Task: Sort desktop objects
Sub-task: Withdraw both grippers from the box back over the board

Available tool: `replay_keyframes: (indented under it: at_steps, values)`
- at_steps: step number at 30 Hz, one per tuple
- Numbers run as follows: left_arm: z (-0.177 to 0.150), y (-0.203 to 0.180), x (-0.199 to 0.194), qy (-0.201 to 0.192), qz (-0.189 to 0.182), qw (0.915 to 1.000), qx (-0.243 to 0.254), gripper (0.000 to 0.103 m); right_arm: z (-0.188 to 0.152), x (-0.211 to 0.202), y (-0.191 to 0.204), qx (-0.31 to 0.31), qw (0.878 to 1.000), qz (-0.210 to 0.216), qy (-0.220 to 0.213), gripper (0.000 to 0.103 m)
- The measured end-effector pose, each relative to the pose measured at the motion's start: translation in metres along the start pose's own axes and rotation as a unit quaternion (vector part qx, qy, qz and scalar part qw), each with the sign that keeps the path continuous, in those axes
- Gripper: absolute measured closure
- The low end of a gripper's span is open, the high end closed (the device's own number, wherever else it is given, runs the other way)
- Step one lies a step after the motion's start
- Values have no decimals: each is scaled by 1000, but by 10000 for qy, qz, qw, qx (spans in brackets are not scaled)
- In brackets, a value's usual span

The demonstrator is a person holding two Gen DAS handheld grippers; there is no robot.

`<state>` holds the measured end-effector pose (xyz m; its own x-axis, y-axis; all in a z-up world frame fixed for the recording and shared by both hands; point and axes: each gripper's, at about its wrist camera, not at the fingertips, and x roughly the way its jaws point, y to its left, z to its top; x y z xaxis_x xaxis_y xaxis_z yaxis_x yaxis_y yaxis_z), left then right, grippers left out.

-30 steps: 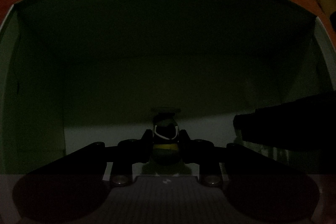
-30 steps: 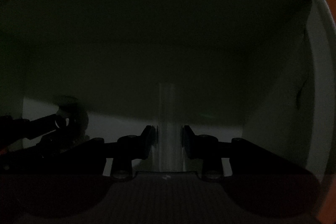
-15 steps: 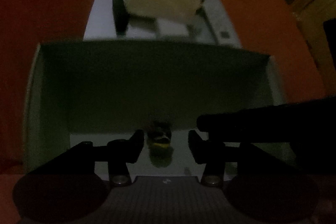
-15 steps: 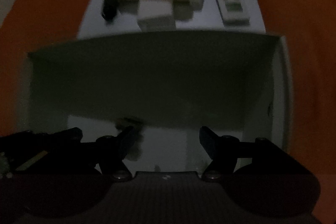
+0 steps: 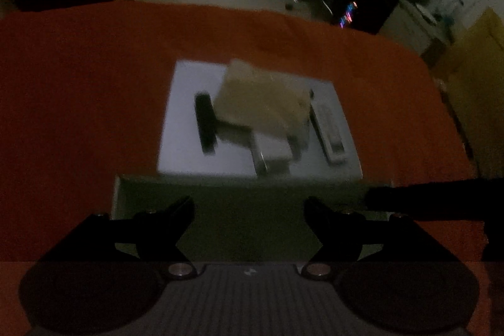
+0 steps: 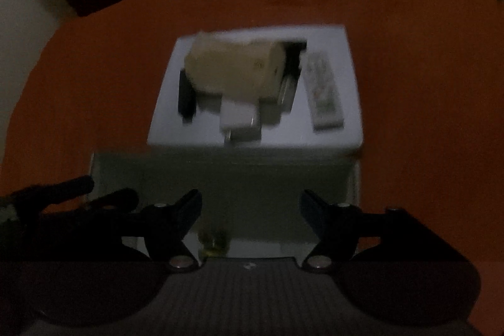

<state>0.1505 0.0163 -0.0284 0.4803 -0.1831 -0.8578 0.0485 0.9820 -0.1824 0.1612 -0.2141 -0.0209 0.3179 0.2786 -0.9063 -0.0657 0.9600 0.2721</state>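
Both grippers hang above the near white box (image 6: 220, 172), which stands on the orange cloth (image 6: 409, 84). The left gripper (image 5: 249, 210) is spread wide and holds nothing; the right gripper (image 6: 250, 203) likewise. A small dark object (image 6: 214, 240) lies inside the box. Beyond it, the white tray (image 6: 170, 115) carries a remote (image 6: 323, 90).

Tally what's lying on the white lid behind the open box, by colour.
White or pale: 2, remote and small block
Black: 1, bar
Beige: 1, pack
Total: 4. A dark and a metallic piece beside the pack are too blurred to count. All lie on the lid.
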Motion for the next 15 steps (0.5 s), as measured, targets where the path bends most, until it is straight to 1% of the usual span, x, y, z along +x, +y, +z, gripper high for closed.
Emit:
replay_keyframes:
  at_steps: [3,5,9,11,12,15]
  values:
    - [15,6,-2,-176,70,9998,-36,24,14,-7,-4,22,9999,-14,-139,27]
    - [24,10,-4,-285,135,9995,-40,20,24,-11,-7,27,9997,-27,-232,24]
    - [41,21,2,-430,346,9984,-120,19,42,-16,-13,46,9988,-173,-450,13]
    - [49,28,6,-491,458,9976,-175,18,51,-14,-16,-12,9980,-299,-561,13]
    - [53,31,10,-487,497,9973,-230,17,56,-12,-17,-64,9975,-381,-591,13]
    - [62,41,23,-431,574,9968,-356,17,68,-3,-19,-142,9963,-581,-622,13]
